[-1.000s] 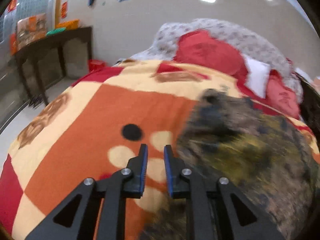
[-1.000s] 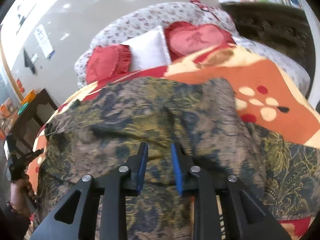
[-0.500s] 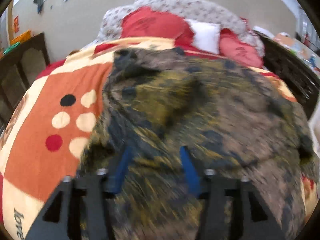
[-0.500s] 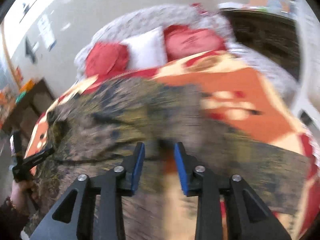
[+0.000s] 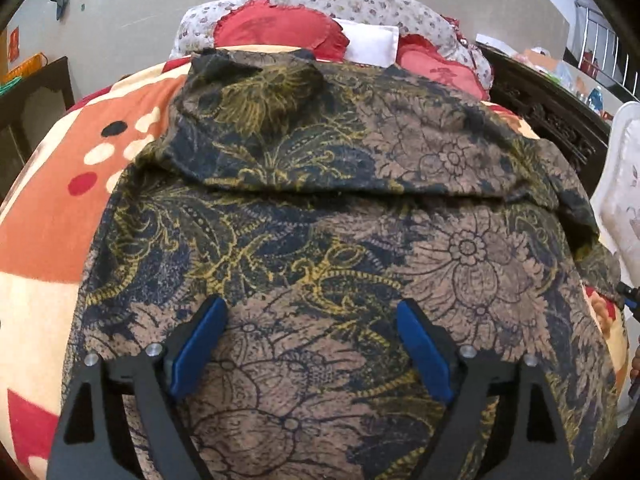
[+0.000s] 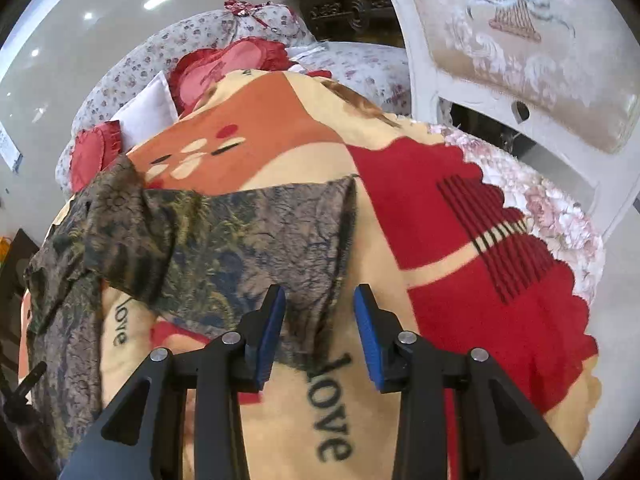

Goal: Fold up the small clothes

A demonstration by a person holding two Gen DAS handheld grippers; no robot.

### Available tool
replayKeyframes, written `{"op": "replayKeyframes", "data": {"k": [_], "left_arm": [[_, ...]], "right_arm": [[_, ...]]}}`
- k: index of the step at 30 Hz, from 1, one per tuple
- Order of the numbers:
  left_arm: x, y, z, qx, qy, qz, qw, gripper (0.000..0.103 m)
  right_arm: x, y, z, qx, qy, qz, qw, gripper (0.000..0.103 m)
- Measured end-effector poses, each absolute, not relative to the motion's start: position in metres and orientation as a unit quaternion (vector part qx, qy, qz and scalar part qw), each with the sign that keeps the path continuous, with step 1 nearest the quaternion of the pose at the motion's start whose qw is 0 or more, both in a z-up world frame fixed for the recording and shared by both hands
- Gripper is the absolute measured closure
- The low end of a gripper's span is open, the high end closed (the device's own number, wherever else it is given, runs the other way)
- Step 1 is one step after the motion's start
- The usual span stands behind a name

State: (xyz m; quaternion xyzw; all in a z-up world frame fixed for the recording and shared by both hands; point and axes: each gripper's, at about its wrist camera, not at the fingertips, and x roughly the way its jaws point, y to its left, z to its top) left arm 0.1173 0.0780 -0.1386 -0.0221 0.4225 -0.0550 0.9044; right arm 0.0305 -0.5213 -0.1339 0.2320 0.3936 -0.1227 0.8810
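Lying spread on the blanket [image 5: 48, 216] of the bed, the garment [image 5: 320, 208] is a dark floral-print piece in brown, navy and yellow. In the left wrist view its far part is folded over toward the camera, forming a straight horizontal edge across the middle of the cloth.

Left gripper [image 5: 310, 340]: fingers [image 5: 198, 344] spread wide, blue pads over the near part of the garment, nothing held. Contact with the cloth cannot be determined.

Right gripper [image 6: 320, 330]: fingers [image 6: 370, 336] parted at a moderate gap, nothing held. The near corner of a garment section lies between and just beyond the pads; the right finger stands over bare blanket beside the printed word "love".

In the right wrist view the garment extends left from that corner, bunched and creased toward the left edge of the bed.

Pillows [image 5: 280, 28], red and white, lie at the head of the bed. A white chair [image 6: 520, 40] stands beside the bed on the right.
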Motion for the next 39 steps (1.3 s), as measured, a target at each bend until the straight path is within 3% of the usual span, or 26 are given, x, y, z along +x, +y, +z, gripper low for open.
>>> {"op": "replayKeyframes", "data": {"k": [6, 10, 12, 22, 25, 30, 36, 39], "left_arm": [[0.116, 0.075, -0.140, -0.013, 0.425, -0.050, 0.904, 0.012], [0.117, 0.075, -0.140, -0.014, 0.425, -0.051, 0.904, 0.012], [0.117, 0.075, -0.140, -0.015, 0.425, -0.052, 0.904, 0.012], [0.117, 0.083, -0.139, -0.042, 0.419, -0.065, 0.905, 0.011], [0.116, 0.088, -0.138, -0.061, 0.416, -0.073, 0.904, 0.011], [0.115, 0.091, -0.135, -0.075, 0.413, -0.082, 0.904, 0.011], [0.110, 0.092, -0.111, -0.083, 0.381, -0.093, 0.916, 0.011], [0.116, 0.084, -0.092, -0.074, 0.357, -0.112, 0.924, 0.011]], "right_arm": [[0.046, -0.530, -0.140, 0.241, 0.393, -0.113, 0.880, 0.066], [0.041, -0.537, -0.139, 0.262, 0.380, -0.117, 0.879, 0.089], [0.039, -0.531, -0.124, 0.245, 0.367, -0.124, 0.889, 0.095], [0.092, -0.395, 0.050, 0.167, 0.197, 0.039, 0.965, 0.095], [0.123, -0.324, 0.065, 0.147, 0.187, 0.124, 0.963, 0.095], [0.174, -0.210, 0.026, 0.135, 0.242, 0.233, 0.932, 0.095], [0.210, -0.110, -0.099, 0.070, 0.386, 0.212, 0.895, 0.095], [0.211, -0.105, -0.130, 0.060, 0.418, 0.196, 0.885, 0.088]]}}
